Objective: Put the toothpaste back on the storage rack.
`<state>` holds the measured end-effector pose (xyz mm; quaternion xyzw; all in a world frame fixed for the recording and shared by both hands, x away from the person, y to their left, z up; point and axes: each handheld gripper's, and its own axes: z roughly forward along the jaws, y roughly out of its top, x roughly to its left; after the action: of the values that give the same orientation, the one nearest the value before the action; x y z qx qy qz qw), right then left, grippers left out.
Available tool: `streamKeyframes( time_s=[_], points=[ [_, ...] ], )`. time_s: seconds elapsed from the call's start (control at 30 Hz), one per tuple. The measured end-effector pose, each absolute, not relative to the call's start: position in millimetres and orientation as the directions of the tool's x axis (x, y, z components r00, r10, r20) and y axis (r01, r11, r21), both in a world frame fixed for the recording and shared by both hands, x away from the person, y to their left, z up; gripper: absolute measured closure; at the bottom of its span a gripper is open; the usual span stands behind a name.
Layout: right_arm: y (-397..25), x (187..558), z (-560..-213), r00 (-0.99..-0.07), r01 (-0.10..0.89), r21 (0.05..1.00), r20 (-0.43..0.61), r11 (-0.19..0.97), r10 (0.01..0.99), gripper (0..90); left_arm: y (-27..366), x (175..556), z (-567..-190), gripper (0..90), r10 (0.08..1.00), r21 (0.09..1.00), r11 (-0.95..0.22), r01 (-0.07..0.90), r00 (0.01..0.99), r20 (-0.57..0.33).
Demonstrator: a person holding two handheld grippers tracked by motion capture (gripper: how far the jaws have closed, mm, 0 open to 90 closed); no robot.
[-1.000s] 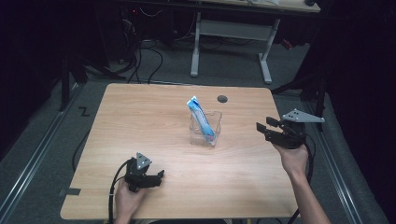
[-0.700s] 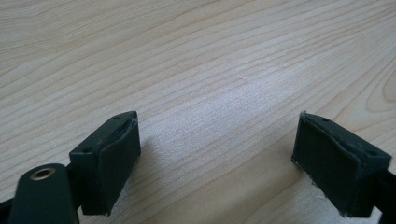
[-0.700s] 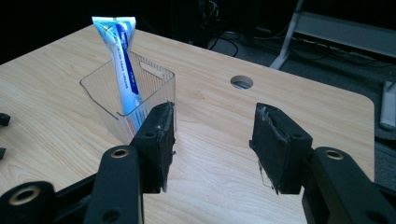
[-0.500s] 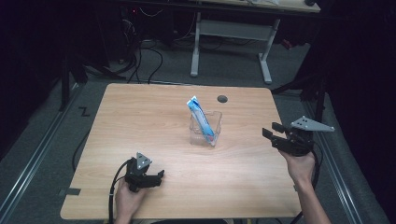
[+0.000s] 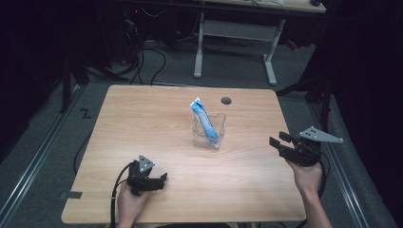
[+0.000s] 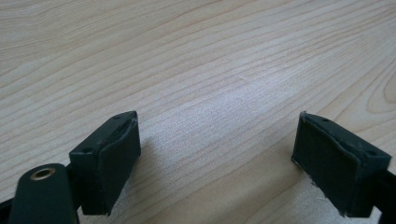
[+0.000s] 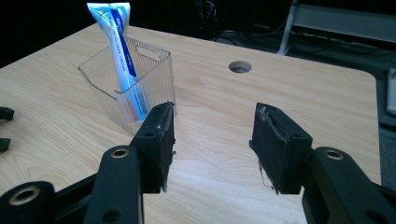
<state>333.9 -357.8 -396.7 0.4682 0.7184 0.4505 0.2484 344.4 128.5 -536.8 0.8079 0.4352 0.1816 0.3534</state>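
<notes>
Two hand-held grippers sit idle over a pale wooden worktop (image 5: 157,118), both with jaws spread wide and nothing between them. The right hand-held gripper (image 5: 281,142), gripped by a hand at the worktop's 4 o'clock edge, points toward the centre; the left hand-held gripper (image 5: 160,179) rests low near 7 o'clock, its cable looping off the near edge.

Out from the right one, at about its 10 o'clock, stands a clear plastic bin (image 5: 219,137) near the worktop's middle, well apart from both tools. A blue-and-white toothpaste tube (image 5: 204,118) leans inside it, crimped end up, nozzle end down in the bin.

The tube looks light and soft, likely to dent under a hard squeeze and a little slick; the flat upper part that clears the rim seems the best place to pinch. The thin-walled bin may slide or tip if knocked.

From the right gripper view, the bin (image 7: 154,81), its handle slot and the tube's print (image 7: 120,51) come close, with a round cable hole (image 7: 240,66) beyond. The left gripper view offers bare wood grain (image 6: 210,70) between its pads.
</notes>
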Motion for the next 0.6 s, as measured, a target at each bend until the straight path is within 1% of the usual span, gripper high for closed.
streamKeyframes(
  time_s=[0.6],
  points=[
    [-359,328,-422,-0.416,0.471,0.875,0.105,0.115,0.903,49.0,128,345,-537,15.2,0.834,0.730,-0.367,0.577,0.551,-0.016]
  ],
)
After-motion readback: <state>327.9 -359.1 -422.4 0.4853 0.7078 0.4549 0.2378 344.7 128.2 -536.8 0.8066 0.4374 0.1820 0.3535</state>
